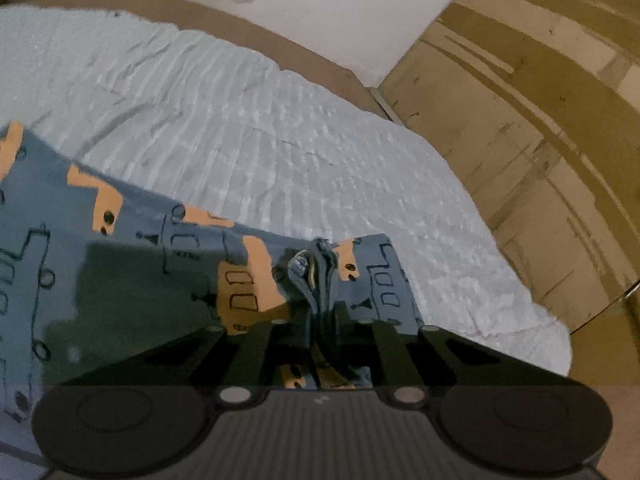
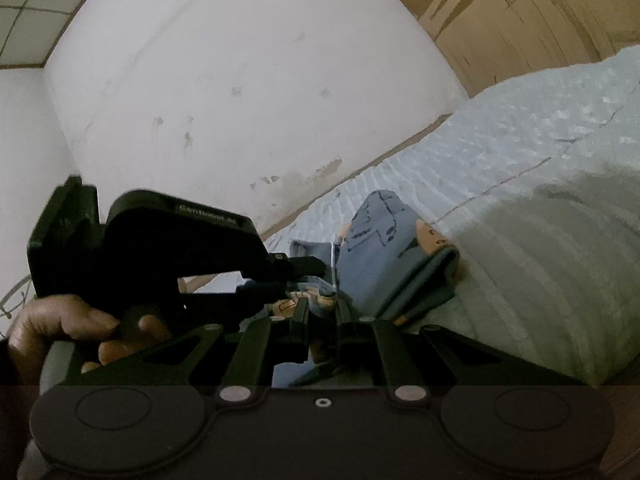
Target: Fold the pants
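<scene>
The pants (image 1: 120, 264) are blue-grey with orange patches and black line drawings. In the left wrist view they spread to the left over a pale textured bed cover (image 1: 280, 128). My left gripper (image 1: 320, 308) is shut on a bunched edge of the pants. In the right wrist view my right gripper (image 2: 322, 308) is shut on a fold of the same pants (image 2: 380, 240), which hang doubled over to the right. The left gripper (image 2: 296, 268) comes in from the left there, held by a hand, pinching the cloth right beside my right fingers.
The bed cover (image 2: 540, 160) lies on a wooden frame (image 1: 304, 56). A white wall (image 2: 240, 80) stands behind it. A plywood panel (image 1: 540, 100) rises at the right of the bed. The hand (image 2: 60, 328) on the left gripper is at lower left.
</scene>
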Tool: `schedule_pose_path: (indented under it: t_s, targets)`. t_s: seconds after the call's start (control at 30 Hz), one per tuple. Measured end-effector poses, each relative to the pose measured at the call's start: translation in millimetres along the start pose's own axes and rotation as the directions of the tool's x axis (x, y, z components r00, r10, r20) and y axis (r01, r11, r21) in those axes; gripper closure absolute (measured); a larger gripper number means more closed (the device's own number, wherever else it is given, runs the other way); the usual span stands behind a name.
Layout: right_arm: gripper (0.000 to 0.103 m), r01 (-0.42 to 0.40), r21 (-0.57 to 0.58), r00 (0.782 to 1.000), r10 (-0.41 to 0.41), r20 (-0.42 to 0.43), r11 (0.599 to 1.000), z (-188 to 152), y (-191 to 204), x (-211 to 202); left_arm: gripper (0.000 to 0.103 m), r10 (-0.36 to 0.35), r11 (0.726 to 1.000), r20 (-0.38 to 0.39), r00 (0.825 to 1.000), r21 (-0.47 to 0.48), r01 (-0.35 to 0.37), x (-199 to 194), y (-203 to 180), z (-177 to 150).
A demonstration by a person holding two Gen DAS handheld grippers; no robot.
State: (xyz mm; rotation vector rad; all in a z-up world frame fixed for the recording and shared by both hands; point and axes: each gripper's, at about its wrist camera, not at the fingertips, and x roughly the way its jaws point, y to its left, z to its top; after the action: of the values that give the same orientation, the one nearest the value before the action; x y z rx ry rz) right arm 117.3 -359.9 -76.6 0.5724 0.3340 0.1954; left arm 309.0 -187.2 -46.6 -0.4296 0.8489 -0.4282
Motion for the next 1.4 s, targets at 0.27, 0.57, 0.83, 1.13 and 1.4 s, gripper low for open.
schedule_pose_path:
  t_s: [0.27,0.57,0.83,1.13,1.4]
  targets:
    - [0.090,0.019,-0.058,1.000,-0.017,0.022,0.998,3,13,-9,0.094,0.040,0.991,0.016,0.999,0.125,-0.042,-17,-31,11]
    - [0.090,0.017,-0.218,0.999,-0.007,0.046,0.976,26,55,-24,0.094,0.039,0.974,0.078,0.996,0.220,-0.056,-56,-57,32]
    - [0.090,-0.040,-0.258,0.998,0.050,0.034,0.965,41,92,-34,0.094,0.100,0.945,0.116,0.988,0.301,-0.131,-103,-55,48]
    - [0.090,-0.137,-0.307,0.991,0.130,-0.043,0.942,23,137,-35,0.094,0.218,0.900,0.133,0.967,0.357,-0.252,-143,-25,45]
    - [0.090,-0.196,-0.324,0.977,0.154,-0.149,0.926,-7,156,-15,0.094,0.275,0.913,0.110,0.955,0.280,-0.295,-143,23,35]
